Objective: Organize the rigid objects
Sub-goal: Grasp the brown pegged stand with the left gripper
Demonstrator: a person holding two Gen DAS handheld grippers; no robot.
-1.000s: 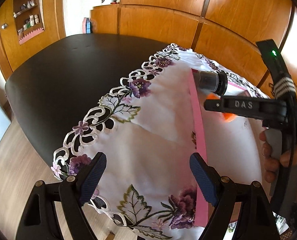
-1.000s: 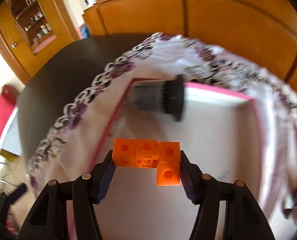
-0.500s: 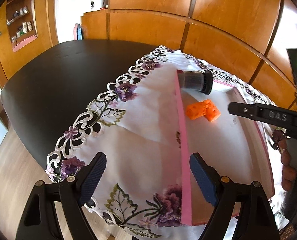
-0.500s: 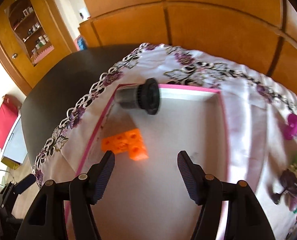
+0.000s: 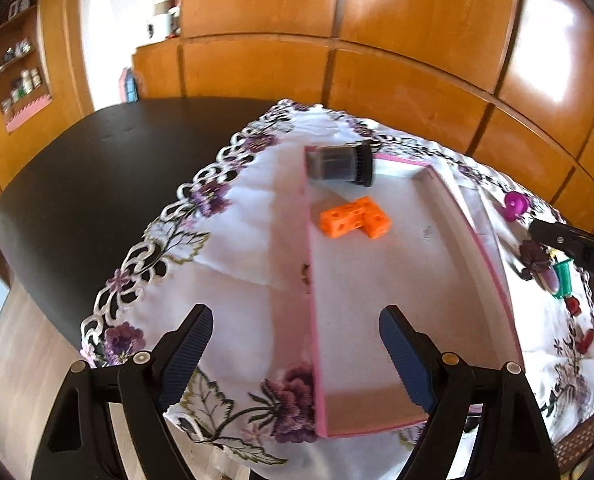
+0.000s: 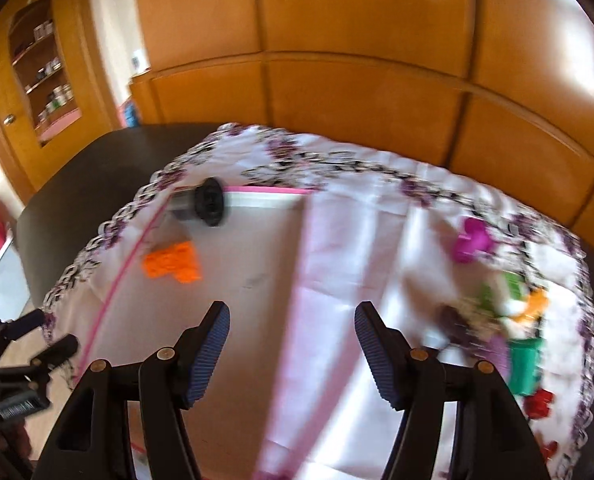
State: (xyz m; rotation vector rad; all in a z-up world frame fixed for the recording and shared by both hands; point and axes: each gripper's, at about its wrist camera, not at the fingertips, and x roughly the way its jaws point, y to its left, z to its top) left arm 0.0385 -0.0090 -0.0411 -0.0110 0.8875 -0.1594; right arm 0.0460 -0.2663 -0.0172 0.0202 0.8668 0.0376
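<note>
A pink-rimmed white tray (image 5: pixel 469 236) lies on the flowered tablecloth. In it lie an orange block piece (image 5: pixel 353 217) and a dark cylinder with a black cap (image 5: pixel 339 163) on its side at the far corner. Both also show in the right wrist view, the orange piece (image 6: pixel 173 261) and the cylinder (image 6: pixel 201 202). My left gripper (image 5: pixel 297 354) is open and empty over the tray's near left rim. My right gripper (image 6: pixel 291 354) is open and empty above the tray's right rim (image 6: pixel 301 240).
Small toys lie on the cloth right of the tray: a magenta piece (image 6: pixel 471 240), a green cup (image 6: pixel 523 364), red pieces (image 6: pixel 539 402) and a blurred green and orange cluster (image 6: pixel 517 300). The black table (image 5: pixel 97 168) extends left. Wooden cabinets stand behind.
My right gripper let go of the orange block piece in the tray, opened, then pulled back and swung right toward the loose toys. My left gripper shifted right over the tray's edge.
</note>
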